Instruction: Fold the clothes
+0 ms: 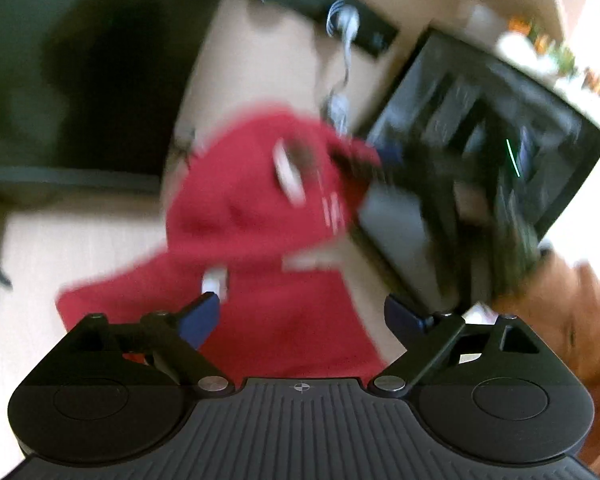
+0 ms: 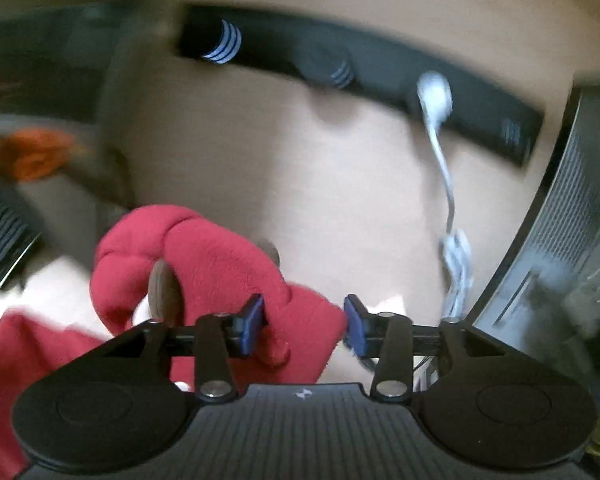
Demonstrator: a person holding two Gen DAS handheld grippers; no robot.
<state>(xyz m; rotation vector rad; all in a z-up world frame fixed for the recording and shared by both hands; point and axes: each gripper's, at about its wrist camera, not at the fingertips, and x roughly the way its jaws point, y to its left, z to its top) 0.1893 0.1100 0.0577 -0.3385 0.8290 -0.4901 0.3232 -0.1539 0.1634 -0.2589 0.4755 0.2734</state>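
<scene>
A red garment (image 1: 260, 216) with white print lies bunched on the light wooden table (image 1: 80, 240), blurred by motion. My left gripper (image 1: 302, 320) is open and empty, its blue pads wide apart just above the cloth's near part. In the right wrist view the same red garment (image 2: 220, 264) is lumped up, and my right gripper (image 2: 304, 322) has its jaws partly open with a fold of the cloth between the pads; they do not look pressed on it. The right gripper also shows in the left wrist view (image 1: 380, 168), dark and blurred at the garment's right edge.
A black power strip (image 2: 360, 72) with a white plug and cable (image 2: 440, 128) lies at the far side of the table. A dark monitor or case (image 2: 572, 240) stands at the right. A person's orange sleeve (image 1: 560, 320) is at the right edge.
</scene>
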